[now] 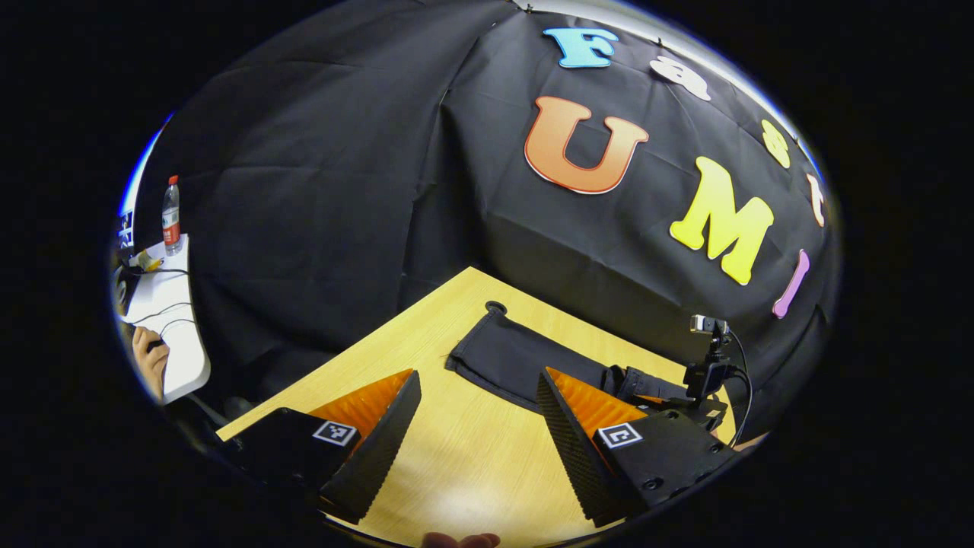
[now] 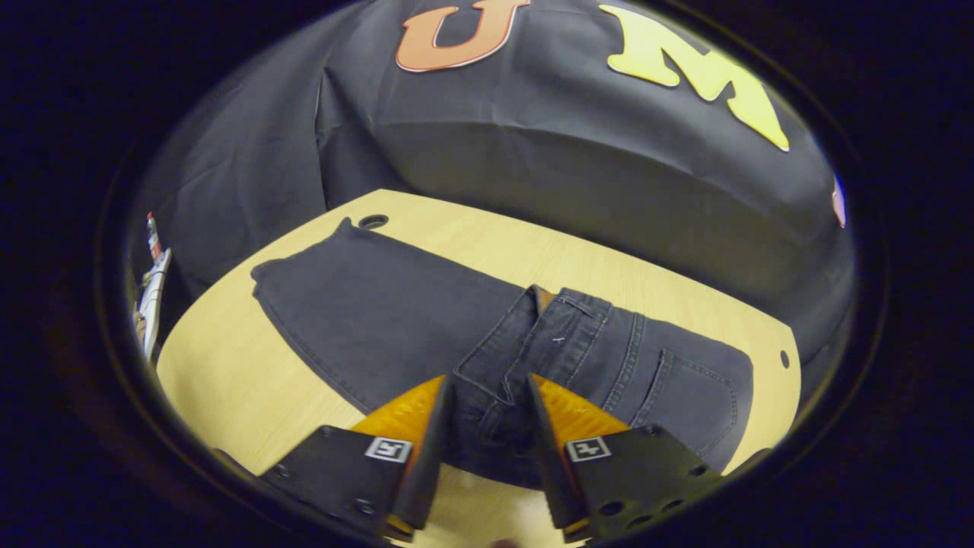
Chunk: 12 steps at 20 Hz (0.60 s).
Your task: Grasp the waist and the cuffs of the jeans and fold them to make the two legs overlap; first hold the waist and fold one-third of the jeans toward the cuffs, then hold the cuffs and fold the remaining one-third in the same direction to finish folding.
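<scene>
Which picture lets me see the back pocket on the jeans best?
The right gripper view: the back pocket lies flat and close on the jeans, just past the right gripper, whose fingers straddle the waist. In the left gripper view the jeans are a dark strip past the open left gripper; no pocket can be made out.

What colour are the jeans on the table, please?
Dark grey, near black jeans; clearest in the right gripper view.

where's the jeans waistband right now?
In the right gripper view the waistband lies folded over mid-jeans on the wooden table, just ahead of the right gripper, whose fingers straddle the folded edge.
</scene>
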Tool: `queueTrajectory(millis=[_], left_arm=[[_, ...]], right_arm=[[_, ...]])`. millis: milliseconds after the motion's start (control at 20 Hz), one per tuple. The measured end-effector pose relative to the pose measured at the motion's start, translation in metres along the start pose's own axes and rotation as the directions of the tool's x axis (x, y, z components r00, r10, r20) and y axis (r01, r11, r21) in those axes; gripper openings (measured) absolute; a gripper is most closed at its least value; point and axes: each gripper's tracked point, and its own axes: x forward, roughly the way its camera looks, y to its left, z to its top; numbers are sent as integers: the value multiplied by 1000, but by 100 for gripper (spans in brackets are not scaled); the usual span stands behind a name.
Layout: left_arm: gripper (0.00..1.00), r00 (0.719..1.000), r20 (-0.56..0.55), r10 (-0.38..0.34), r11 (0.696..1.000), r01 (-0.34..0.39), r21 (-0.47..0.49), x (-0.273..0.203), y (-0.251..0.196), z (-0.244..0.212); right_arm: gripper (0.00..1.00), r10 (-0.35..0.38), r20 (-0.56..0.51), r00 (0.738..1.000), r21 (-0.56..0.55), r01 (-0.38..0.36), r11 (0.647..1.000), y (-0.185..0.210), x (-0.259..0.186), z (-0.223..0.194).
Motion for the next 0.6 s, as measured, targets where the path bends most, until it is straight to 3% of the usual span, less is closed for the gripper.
queueTrajectory(millis=[100,250,350,450,600], left_arm=[[99,1000,-9,-29,999,29,-38,2,-3,-6],[99,993,-25,-113,988,110,-108,11,-14,-15],[99,984,-63,-167,966,151,-210,25,-18,-30],[99,978,-109,-179,941,138,-310,52,-13,-44],[99,969,-151,-194,867,97,-489,94,-4,-57]], right_arm=[[74,32,43,999,22,-33,999,-1,-27,15],[79,71,106,992,25,-74,997,-12,-83,40],[93,96,132,987,4,-97,995,-23,-125,52],[97,113,120,986,-11,-112,994,-37,-166,51],[95,107,80,991,18,-109,994,-66,-219,37]])
